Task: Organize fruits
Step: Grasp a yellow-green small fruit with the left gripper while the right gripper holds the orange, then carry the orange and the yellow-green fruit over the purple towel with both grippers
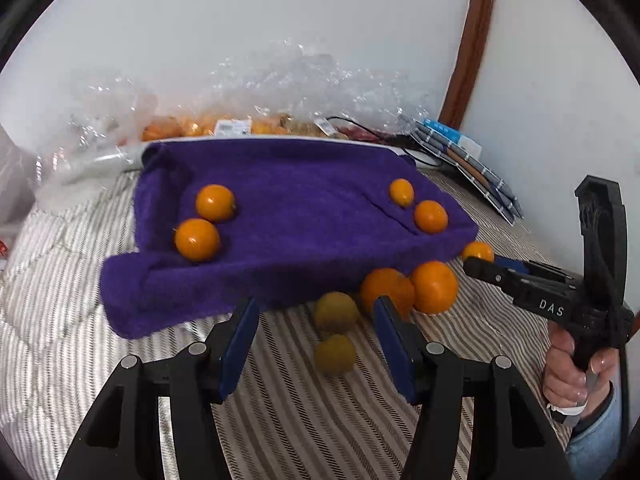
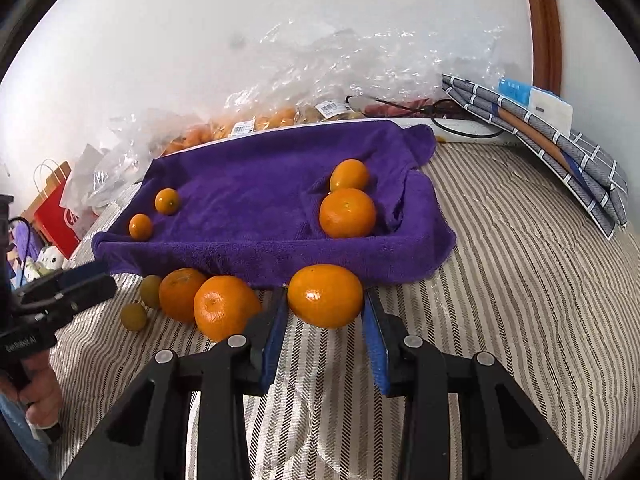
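Gripping an orange (image 2: 325, 295) between its blue pads, the right gripper (image 2: 326, 322) sits just in front of the near edge of the purple towel (image 2: 256, 208), which lies spread on a striped bedcover (image 2: 500, 280). The left gripper (image 1: 316, 334) hovers with its fingers wide and nothing between the pads; two dull yellow-green fruits (image 1: 335, 312) lie on the bedcover past its tips, one nearer than the other. Right of these, two larger oranges (image 1: 434, 287) touch each other at the towel's near edge. On the towel, two small oranges (image 1: 215, 203) rest at the left and another two (image 1: 430, 216) at the right. Clear plastic bags (image 1: 280, 92) holding more orange fruit are heaped along the far wall.
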`<state>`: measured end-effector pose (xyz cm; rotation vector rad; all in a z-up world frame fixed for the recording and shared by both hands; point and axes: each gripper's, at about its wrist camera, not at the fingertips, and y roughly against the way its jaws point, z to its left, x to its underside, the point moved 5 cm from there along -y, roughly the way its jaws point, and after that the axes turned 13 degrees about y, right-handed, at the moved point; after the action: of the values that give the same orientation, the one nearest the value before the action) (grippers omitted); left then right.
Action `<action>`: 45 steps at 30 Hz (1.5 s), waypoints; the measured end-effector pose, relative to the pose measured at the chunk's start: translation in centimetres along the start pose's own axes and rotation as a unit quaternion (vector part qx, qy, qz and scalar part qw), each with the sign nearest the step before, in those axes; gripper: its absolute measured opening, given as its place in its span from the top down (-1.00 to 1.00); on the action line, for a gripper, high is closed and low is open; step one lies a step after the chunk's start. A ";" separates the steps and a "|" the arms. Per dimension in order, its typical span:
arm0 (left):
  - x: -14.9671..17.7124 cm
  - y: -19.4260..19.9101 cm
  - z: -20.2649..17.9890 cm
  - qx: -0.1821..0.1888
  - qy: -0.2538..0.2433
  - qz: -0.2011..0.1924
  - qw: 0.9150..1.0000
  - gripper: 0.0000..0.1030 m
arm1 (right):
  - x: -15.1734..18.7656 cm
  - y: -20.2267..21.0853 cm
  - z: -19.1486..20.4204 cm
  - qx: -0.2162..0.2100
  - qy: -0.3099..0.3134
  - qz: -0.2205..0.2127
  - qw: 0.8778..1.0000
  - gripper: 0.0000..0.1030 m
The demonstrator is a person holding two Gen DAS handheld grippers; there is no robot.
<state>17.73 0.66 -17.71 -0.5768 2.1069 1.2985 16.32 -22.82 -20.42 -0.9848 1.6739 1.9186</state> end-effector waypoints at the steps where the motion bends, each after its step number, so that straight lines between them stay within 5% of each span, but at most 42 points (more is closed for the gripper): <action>1: 0.2 -0.2 -0.2 0.002 -0.001 0.003 1.000 -0.11 | 0.0 0.0 -0.1 -0.002 -0.003 0.000 1.000 0.28; 11: 1.0 -1.5 -0.6 0.005 -0.009 0.040 0.999 0.16 | 0.2 0.1 -0.7 -0.003 -0.020 -0.001 1.000 0.28; 15: 1.5 -2.0 -0.8 0.006 -0.018 0.060 0.998 0.55 | 0.3 0.0 -0.9 -0.006 -0.028 0.000 1.000 0.28; 19: 1.8 -2.0 -0.8 0.014 -0.019 0.069 0.997 0.54 | 0.2 0.0 -1.0 -0.011 -0.032 0.000 0.999 0.28; 28: -0.1 -0.1 0.8 0.015 0.025 0.006 1.000 0.54 | 0.2 0.3 -0.8 -0.012 -0.029 -0.011 0.999 0.28; 39: -2.7 2.5 4.6 -0.002 0.111 -0.078 0.991 0.54 | -0.3 0.7 -0.2 -0.027 -0.022 -0.028 0.999 0.28; 45: -3.0 2.5 5.0 0.004 0.124 -0.078 0.989 0.54 | -0.3 0.3 0.2 -0.028 -0.021 -0.015 0.999 0.28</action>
<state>19.61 6.41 -15.75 -0.9235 2.2113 1.1805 16.26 -22.68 -20.02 -0.9772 1.5823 1.9629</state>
